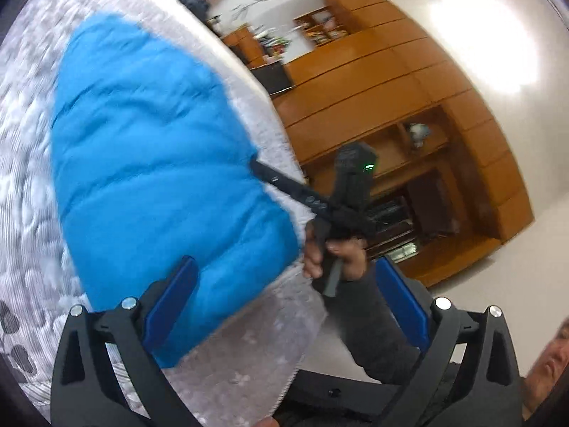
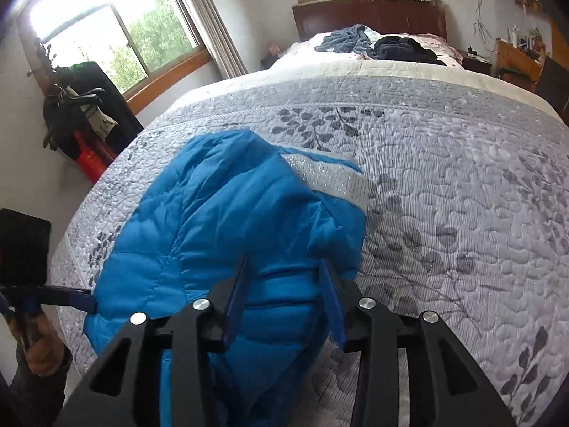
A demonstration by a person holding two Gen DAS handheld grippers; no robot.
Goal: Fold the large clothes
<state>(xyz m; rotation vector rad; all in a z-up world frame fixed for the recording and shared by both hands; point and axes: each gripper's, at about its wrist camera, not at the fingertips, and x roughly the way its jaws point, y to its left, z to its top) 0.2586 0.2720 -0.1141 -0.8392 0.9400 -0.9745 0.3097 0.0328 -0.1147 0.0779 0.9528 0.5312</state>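
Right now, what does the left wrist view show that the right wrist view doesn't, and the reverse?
Only left wrist: wooden cabinets, and a hand gripping the handle of the right tongs. Only right wrist: windows, the headboard, a clothes pile at the bed's far end, and the blue jacket bunched between those tongs. Both: that jacket lying on the grey quilted bedspread.

One blue puffer jacket (image 2: 227, 235) on one bed (image 2: 444, 185) under one grey leaf-print quilt (image 2: 462, 213). Two loose garments near the headboard: one grey-blue (image 2: 346, 41), one black (image 2: 405, 49). Two windows (image 2: 117, 35). Two grippers: left (image 1: 284, 306), right (image 2: 284, 302), two blue fingers (image 2: 236, 302) each. One wooden wall unit (image 1: 409, 106).
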